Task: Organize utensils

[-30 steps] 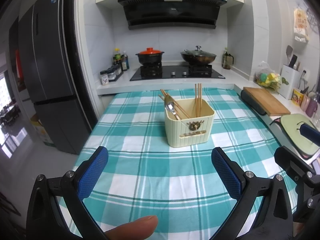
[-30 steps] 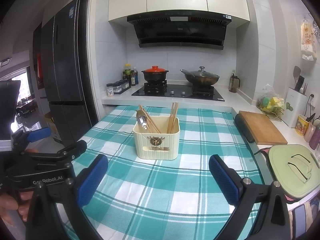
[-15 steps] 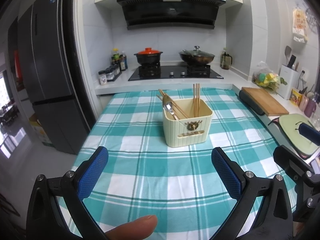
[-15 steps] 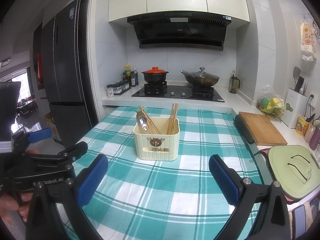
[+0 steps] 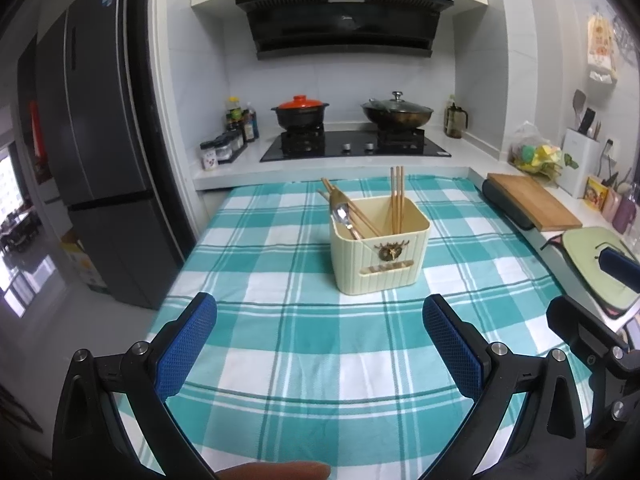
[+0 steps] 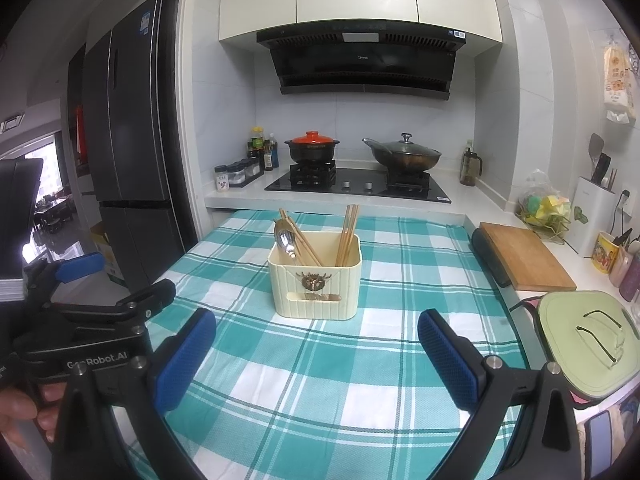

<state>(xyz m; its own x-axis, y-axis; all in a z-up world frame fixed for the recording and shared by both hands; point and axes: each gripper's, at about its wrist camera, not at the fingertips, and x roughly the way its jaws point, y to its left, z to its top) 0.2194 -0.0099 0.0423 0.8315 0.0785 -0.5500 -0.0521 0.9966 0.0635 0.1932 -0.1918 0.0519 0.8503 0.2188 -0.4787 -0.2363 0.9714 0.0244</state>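
Your left gripper (image 5: 320, 340) and right gripper (image 6: 316, 344) both hover with jaws spread wide, holding nothing, above the near edge of the table (image 5: 280, 360). The holder (image 5: 380, 248) stands mid-table, toward the far edge, with chopsticks (image 5: 397, 196) and a spoon (image 5: 343, 216) upright inside.
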